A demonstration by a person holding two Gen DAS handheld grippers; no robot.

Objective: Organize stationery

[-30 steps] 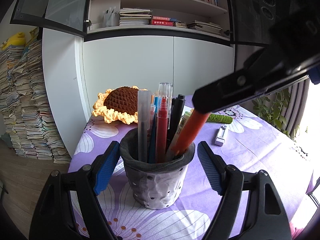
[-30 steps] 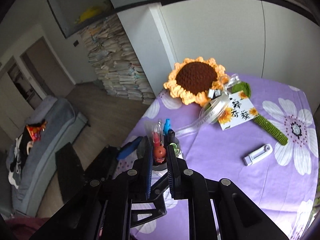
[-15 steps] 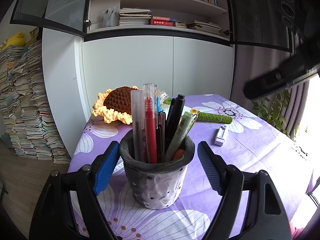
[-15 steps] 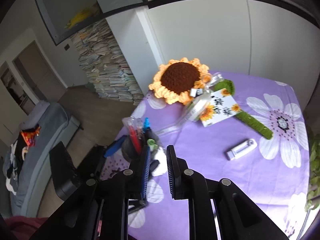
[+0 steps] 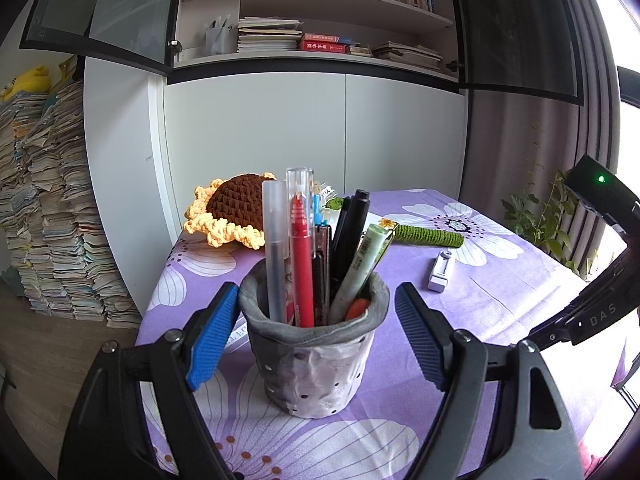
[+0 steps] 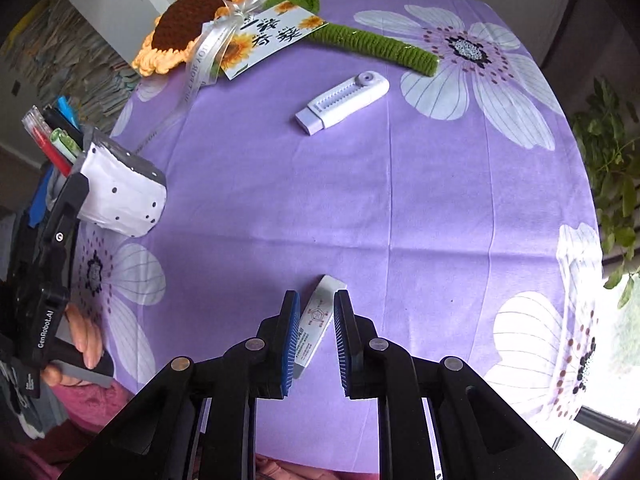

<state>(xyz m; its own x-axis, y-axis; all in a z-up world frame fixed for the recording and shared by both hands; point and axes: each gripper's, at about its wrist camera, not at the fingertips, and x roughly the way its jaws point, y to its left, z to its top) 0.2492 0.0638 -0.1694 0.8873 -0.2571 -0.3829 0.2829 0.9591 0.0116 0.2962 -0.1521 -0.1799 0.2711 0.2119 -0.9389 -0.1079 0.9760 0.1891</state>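
We see our left gripper [image 5: 312,340] with its jaws apart around the grey pen cup [image 5: 314,354], pads just off its sides. Our right gripper [image 6: 316,340] points down over the white eraser [image 6: 316,326] lying on the purple tablecloth [image 6: 400,200], jaws narrowly apart astride it without pressing

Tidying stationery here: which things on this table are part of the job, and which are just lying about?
Job: pen cup with its pens; white eraser between the right gripper fingers; white correction tape.

Lying about: crochet sunflower, its gift card, potted plant.
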